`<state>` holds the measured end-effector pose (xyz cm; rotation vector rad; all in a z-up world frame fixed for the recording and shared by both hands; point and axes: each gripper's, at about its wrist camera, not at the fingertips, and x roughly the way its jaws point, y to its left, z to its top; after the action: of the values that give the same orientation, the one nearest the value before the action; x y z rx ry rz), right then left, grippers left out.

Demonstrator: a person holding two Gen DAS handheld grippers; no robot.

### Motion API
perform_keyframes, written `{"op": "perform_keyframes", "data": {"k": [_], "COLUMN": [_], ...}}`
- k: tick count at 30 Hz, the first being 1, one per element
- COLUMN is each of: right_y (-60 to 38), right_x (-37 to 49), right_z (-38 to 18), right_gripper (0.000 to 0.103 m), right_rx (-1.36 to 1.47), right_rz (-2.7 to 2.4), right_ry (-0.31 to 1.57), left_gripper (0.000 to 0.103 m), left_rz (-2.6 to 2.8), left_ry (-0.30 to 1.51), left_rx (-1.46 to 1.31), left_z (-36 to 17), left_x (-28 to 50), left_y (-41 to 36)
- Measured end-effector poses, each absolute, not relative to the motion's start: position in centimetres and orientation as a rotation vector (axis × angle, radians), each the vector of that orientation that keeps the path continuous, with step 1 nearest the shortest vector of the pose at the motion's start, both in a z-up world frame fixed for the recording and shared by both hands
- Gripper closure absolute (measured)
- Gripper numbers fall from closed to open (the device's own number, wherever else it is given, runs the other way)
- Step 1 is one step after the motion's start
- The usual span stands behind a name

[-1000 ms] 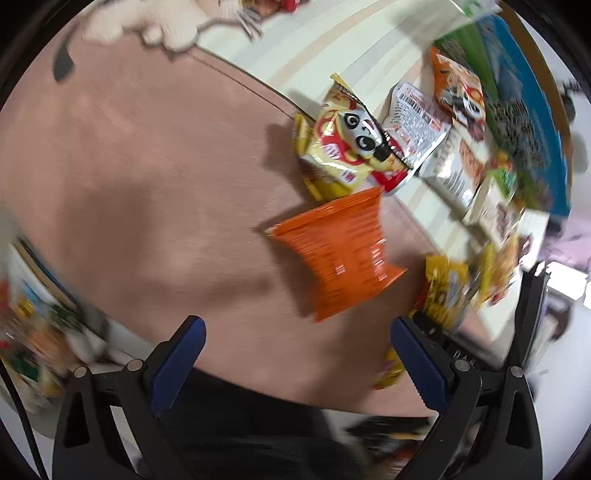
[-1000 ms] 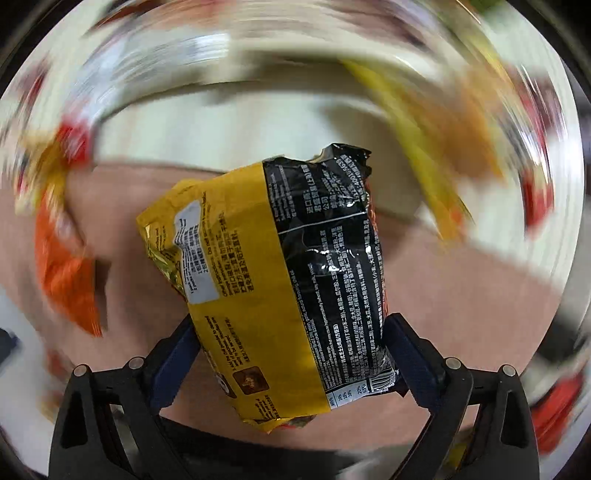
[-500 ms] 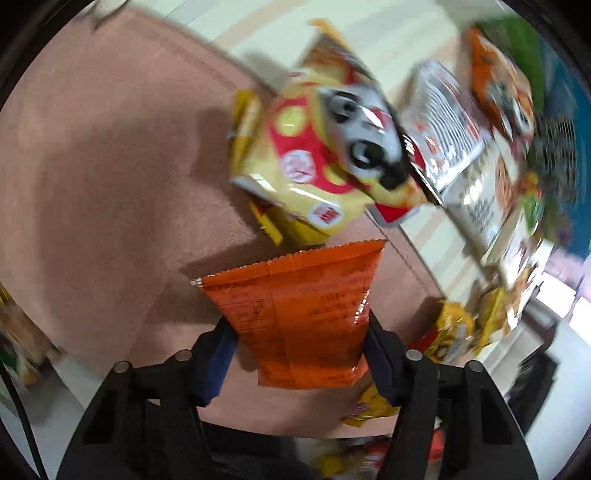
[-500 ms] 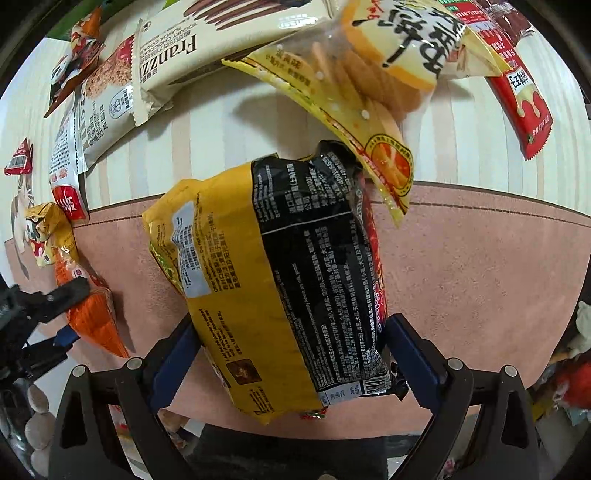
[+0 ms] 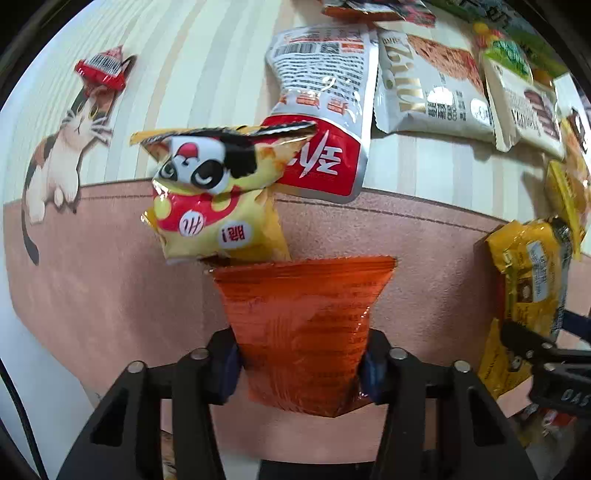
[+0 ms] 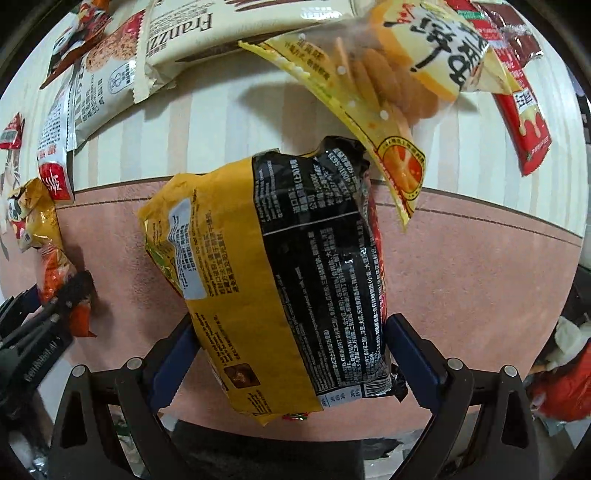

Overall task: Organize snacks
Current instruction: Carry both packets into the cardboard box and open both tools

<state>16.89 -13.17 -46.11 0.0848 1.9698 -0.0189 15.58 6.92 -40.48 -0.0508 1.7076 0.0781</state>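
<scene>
In the left wrist view the left claw [image 5: 301,363] is closing on an orange packet [image 5: 301,332], both blue pads pressed into its crinkled foil sides, so the lower part is pinched narrow and the serrated top edge fans wide. The packet's top touches a yellow panda bag [image 5: 218,206], puffy and glossy, which overlaps a white and red pouch [image 5: 321,110]. Flat cream packets [image 5: 428,85] lie side by side along the far edge. The pink mat [image 5: 92,277] is bare to the left, up to a printed cat [image 5: 59,158] on the striped bench [image 5: 207,74]. At the right edge the other claw holds a yellow bag [image 5: 532,273].

In the right wrist view the right claw [image 6: 291,350] grips a yellow and black bag [image 6: 277,273], a bulky, shiny pack wedged between the blue pads. Its upper corner sits under a clear biscuit bag [image 6: 388,85]. The mat [image 6: 480,277] lies open to the right; a cream wafer pack [image 6: 229,29] and a red stick pack [image 6: 524,122] lie beyond on the stripes.
</scene>
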Motion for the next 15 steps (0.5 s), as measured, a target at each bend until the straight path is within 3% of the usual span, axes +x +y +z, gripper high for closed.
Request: {"op": "perform_keyframes", "data": {"k": [3, 10, 15], "right_y": [-12.9, -12.9, -13.8], "right_x": [16.3, 14.3, 13.9], "right_z": [-45.0, -43.1, -38.5], "right_gripper": [0.013, 0.013, 0.013], "right_rx": [0.069, 0.188, 0.386], "right_rz": [-0.033, -0.092, -0.052], "right_ry": [1.932, 1.907, 1.86], "left_gripper": [0.06, 0.061, 0.061], "left_rz": [0.081, 0.051, -0.003], "left_ry": [1.683, 1.592, 1.525], "left_rx": [-0.057, -0.01, -0.006], "left_z": [-39.9, -35.1, -29.8], "left_x": [14.9, 14.7, 15.8], "left_y": [7.4, 7.0, 6.3]}}
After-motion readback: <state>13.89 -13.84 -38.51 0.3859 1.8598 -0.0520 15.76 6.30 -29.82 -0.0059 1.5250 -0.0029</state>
